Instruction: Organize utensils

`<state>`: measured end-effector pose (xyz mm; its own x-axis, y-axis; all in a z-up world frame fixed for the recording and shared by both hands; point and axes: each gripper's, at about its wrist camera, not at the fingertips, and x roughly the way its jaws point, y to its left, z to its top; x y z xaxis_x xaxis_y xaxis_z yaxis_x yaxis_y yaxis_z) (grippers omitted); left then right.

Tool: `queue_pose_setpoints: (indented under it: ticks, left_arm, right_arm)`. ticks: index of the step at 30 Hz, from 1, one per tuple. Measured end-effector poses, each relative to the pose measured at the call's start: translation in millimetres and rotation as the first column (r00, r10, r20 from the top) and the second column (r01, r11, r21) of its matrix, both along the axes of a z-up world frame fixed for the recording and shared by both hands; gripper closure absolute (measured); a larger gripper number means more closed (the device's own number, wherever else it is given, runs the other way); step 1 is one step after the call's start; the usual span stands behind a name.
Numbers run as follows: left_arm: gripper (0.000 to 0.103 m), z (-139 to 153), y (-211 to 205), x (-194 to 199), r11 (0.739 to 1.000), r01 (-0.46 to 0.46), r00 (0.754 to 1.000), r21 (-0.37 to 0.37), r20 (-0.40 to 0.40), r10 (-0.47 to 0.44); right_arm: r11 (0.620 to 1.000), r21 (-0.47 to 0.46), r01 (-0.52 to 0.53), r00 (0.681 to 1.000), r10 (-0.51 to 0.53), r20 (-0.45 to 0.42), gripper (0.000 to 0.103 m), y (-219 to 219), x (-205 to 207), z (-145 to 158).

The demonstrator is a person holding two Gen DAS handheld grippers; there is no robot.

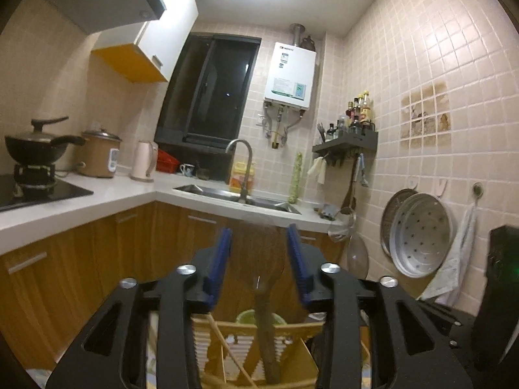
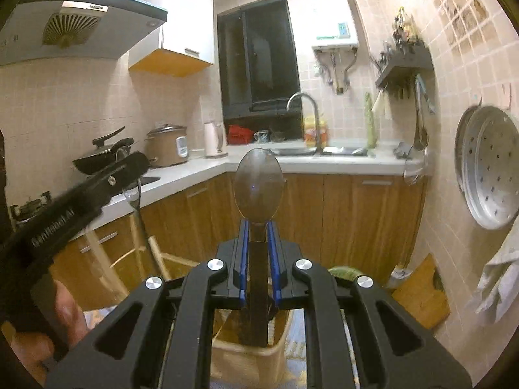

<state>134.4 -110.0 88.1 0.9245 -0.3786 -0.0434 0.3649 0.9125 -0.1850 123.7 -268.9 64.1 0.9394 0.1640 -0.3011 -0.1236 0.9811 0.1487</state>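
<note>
Lowering both utensils toward the wooden caddy [image 2: 246, 347] is, I judge, the step in hand, so I place everything against that caddy.

Left of it in the right wrist view, my left gripper [image 1: 259, 259] comes in from the side with a person's hand [image 2: 61, 317] behind it. A brown wooden spoon [image 1: 269, 295] stands between its blue pads [image 1: 223, 259], bowl up, handle running down into a caddy compartment. There is a clear gap on both sides of the spoon, so I read this gripper as open and not clamping. Whether the handle has bottomed out is hidden.

Directly above the caddy, my right gripper [image 2: 258, 249] is closed on the dark flat handle of a metal spoon [image 2: 258, 188], bowl up and upright. The handle's lower end reaches into the compartment, and I cannot tell if it touches the floor.

To do this well, I would keep the right gripper vertical over its own compartment, sink slowly until the handle meets resistance, then part the pads only slightly so the spoon leans gently on the wall. I would draw the left gripper straight back, without brushing the wooden spoon's bowl or the thin sticks [image 1: 227, 350] already leaning in the caddy.

Far beyond the caddy runs the tabletop [image 2: 181, 175] with its sink.
</note>
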Motion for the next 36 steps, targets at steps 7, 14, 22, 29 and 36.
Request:
queue_pose_setpoints:
  ticks: [7,14,22,29,36]
  left_arm:
    - [0.034,4.2,38.3,-41.5,0.999,0.033,0.999,0.005,-0.03,-0.032]
    - [0.015,-15.9,74.6,-91.2,0.999,-0.003,0.996,0.032,-0.085,0.006]
    - [0.008,-65.7,81.8,-119.0,0.975,-0.196,0.976,0.108,-0.075,0.204]
    - [0.008,-80.0,82.6,-119.7,0.931,-0.336,0.941,0.143,0.004,0.339]
    - [0.008,-80.6,81.7,-121.8,0.928,-0.333,0.941,0.164,0.001,0.338]
  right_arm:
    - [0.998,0.052,-0.026,0.999,0.028,-0.041,0.072,-10.7,-51.2,1.2]
    - [0.999,0.033,-0.008,0.999,0.01,-0.05,0.051,4.6,-102.9,-9.0]
    - [0.984,-0.037,0.176,0.984,-0.175,0.018,0.016,26.5,-128.6,-46.0]
    - [0.954,-0.112,0.278,0.958,-0.266,0.109,0.008,38.0,-131.5,-67.9]
    - [0.964,-0.103,0.244,0.967,-0.234,0.099,0.008,38.5,-131.6,-71.5]
